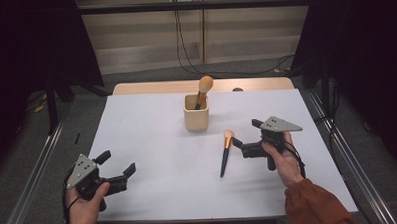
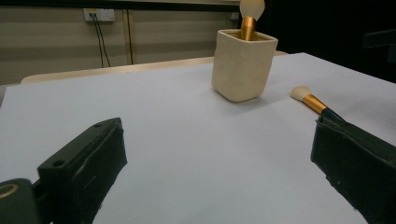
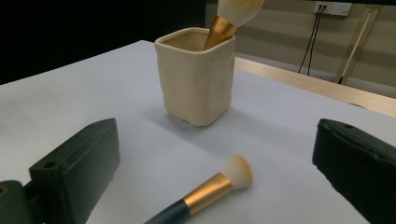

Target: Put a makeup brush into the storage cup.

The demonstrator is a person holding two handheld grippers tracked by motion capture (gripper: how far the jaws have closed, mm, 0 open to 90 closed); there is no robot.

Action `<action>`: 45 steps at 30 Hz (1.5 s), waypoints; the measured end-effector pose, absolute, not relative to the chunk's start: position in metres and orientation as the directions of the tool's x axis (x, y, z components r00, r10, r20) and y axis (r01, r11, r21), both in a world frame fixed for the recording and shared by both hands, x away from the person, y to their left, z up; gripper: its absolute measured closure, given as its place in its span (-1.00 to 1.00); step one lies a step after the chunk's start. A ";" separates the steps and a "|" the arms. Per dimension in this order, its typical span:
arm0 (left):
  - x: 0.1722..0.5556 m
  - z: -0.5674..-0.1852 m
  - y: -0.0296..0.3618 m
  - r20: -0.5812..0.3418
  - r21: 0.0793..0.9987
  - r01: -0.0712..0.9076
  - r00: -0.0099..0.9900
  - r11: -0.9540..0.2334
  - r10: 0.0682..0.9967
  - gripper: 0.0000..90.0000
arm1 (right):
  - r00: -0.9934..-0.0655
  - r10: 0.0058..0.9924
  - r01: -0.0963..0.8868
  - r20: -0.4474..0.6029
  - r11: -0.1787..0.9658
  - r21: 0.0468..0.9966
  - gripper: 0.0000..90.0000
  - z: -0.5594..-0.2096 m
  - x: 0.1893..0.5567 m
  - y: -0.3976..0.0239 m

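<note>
Both my grippers, left gripper and right gripper, are wide open, holding nothing. Loose brush lies mid-frame, below the cup. Grabbing its round handle off-center, I'd probably roll it away.

A lab-like recording space: black curtains, metal floor rails, trailing cables, one white table.

A cup is set at the desk's far middle, with one brush stood in it. A second brush is laid before it, slightly right, just beside the right tongs.
</note>
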State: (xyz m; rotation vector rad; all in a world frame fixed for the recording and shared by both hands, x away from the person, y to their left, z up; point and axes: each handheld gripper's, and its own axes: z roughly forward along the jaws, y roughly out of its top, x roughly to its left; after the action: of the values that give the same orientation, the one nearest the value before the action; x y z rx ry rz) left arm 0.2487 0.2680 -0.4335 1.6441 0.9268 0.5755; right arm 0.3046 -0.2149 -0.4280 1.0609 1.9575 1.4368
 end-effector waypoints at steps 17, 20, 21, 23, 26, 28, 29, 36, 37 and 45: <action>0.249 -0.434 0.268 -0.099 0.954 0.286 0.579 -0.088 0.809 -0.93 | -0.562 0.825 0.346 0.047 0.183 0.920 -0.98 -0.424 0.357 -0.191; 0.249 -0.434 0.269 -0.103 0.954 0.287 0.577 -0.083 0.810 -0.93 | -0.561 0.826 0.357 0.045 0.193 0.914 -0.98 -0.424 0.364 -0.188; 0.249 -0.434 0.269 -0.101 0.955 0.285 0.575 -0.083 0.812 -0.93 | -0.557 0.829 0.364 0.049 0.191 0.911 -0.98 -0.424 0.366 -0.187; 0.248 -0.434 0.270 -0.104 0.955 0.286 0.575 -0.080 0.811 -0.93 | -0.557 0.829 0.376 0.046 0.202 0.904 -0.98 -0.424 0.367 -0.186; 0.248 -0.434 0.270 -0.103 0.955 0.285 0.577 -0.082 0.810 -0.93 | -0.569 0.820 0.413 0.062 0.220 0.884 -0.98 -0.426 0.369 -0.185; 0.249 -0.434 0.270 -0.097 0.954 0.285 0.576 -0.088 0.812 -0.93 | -0.571 0.818 0.429 0.064 0.231 0.874 -0.99 -0.426 0.370 -0.185; 0.249 -0.434 0.270 -0.099 0.955 0.286 0.574 -0.085 0.813 -0.93 | -0.572 0.818 0.436 0.065 0.236 0.869 -0.98 -0.427 0.370 -0.185; 0.249 -0.434 0.270 -0.105 0.954 0.289 0.570 -0.079 0.815 -0.93 | -0.574 0.815 0.478 0.077 0.256 0.840 -0.97 -0.428 0.373 -0.187; 0.249 -0.434 0.270 -0.101 0.955 0.286 0.569 -0.082 0.816 -0.93 | -0.575 0.813 0.488 0.085 0.258 0.834 -0.97 -0.428 0.374 -0.187; 0.249 -0.434 0.271 -0.099 0.956 0.284 0.566 -0.081 0.818 -0.93 | -0.574 0.814 0.552 0.085 0.308 0.775 -0.93 -0.431 0.377 -0.182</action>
State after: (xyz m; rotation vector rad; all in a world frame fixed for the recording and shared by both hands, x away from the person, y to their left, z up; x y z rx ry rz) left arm 0.2487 0.2705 -0.4336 1.6425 0.9404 0.5762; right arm 0.3772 -0.1822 -0.4306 1.2293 2.2572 1.1399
